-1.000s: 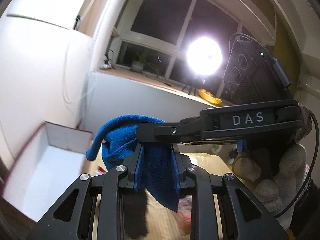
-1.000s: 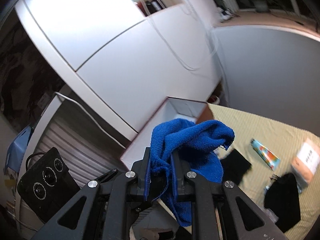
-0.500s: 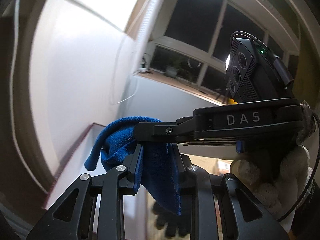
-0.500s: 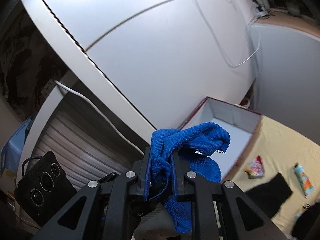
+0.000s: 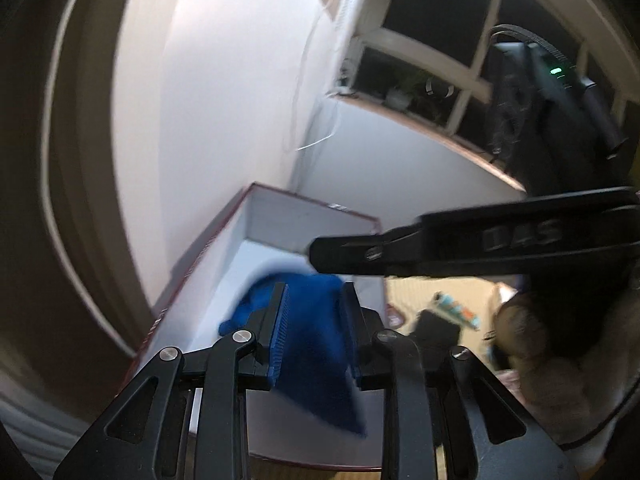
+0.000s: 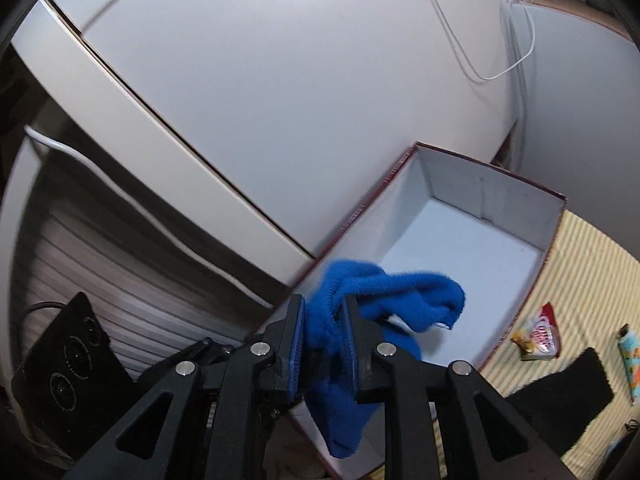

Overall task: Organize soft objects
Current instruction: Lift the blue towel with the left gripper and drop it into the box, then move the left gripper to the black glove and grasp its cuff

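A blue towel (image 5: 316, 352) hangs between my two grippers above an open white box (image 5: 304, 220) with a dark red rim. My left gripper (image 5: 314, 290) has its jaws opening; the towel sags blurred between its pads, lower than the fingertips. The right gripper (image 6: 323, 300) has its jaws opening too, but the towel (image 6: 412, 300) still fills the gap between its pads and bulges over the box (image 6: 480, 196). In the left wrist view the right gripper (image 5: 480, 248) crosses from the right, held by a gloved hand (image 5: 540, 344).
The box stands against a white cupboard front (image 6: 280, 100) on a yellow striped mat (image 6: 592, 272). On the mat lie a black cloth (image 6: 560, 396), a snack packet (image 6: 540, 334) and a colourful tube (image 6: 630, 352). A window sill (image 5: 420, 116) runs behind.
Both grippers have come down and swung over the box, which now lies right under the towel. Their jaws stand wider than before, and the towel has slumped in the left one.
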{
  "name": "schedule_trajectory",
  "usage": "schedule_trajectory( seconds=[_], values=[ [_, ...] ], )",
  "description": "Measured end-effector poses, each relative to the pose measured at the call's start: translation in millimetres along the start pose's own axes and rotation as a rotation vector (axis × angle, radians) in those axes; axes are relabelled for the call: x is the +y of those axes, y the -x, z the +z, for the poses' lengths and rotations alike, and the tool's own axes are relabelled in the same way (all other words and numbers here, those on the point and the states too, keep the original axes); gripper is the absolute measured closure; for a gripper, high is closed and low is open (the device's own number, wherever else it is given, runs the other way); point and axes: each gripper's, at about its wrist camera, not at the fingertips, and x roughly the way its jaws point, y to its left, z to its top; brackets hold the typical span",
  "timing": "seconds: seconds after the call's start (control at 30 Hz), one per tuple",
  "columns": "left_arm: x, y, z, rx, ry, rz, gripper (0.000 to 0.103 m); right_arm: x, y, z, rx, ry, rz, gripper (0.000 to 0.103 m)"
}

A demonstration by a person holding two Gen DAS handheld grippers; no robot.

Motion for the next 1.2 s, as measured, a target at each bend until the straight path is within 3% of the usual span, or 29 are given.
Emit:
schedule_trajectory(
  seconds=[0.03, 0.1, 0.37, 0.6, 0.8, 0.93, 1.2],
  values=[
    [3, -7, 4, 0.008, 0.009, 0.007, 0.057, 0, 1, -1, -0.001, 0.001, -0.011, 0.064],
    [11, -6, -2, 0.015, 0.042, 0.027, 0.037, -3, 6, -2, -0.016, -0.007, -0.035, 0.045],
    [17, 3, -18, 0.004, 0.071, 0.019, 0.036, -19, 56, -22, -0.085, 0.001, -0.065, 0.041],
    [-6, 7, -20, 0.000, 0.039, -0.040, 0.036, -50, 125, -68, -0.171, -0.023, -0.140, 0.040],
    [-30, 18, -32, -0.014, -0.002, -0.095, 0.036, -93, 200, -131, -0.270, -0.102, -0.207, 0.040],
    [-46, 22, -43, -0.002, -0.022, -0.130, 0.036, -126, 245, -184, -0.341, -0.170, -0.301, 0.040],
    [-84, 9, -71, 0.067, -0.050, -0.214, 0.036, -186, 279, -260, -0.386, -0.354, -0.334, 0.040]
  ],
)
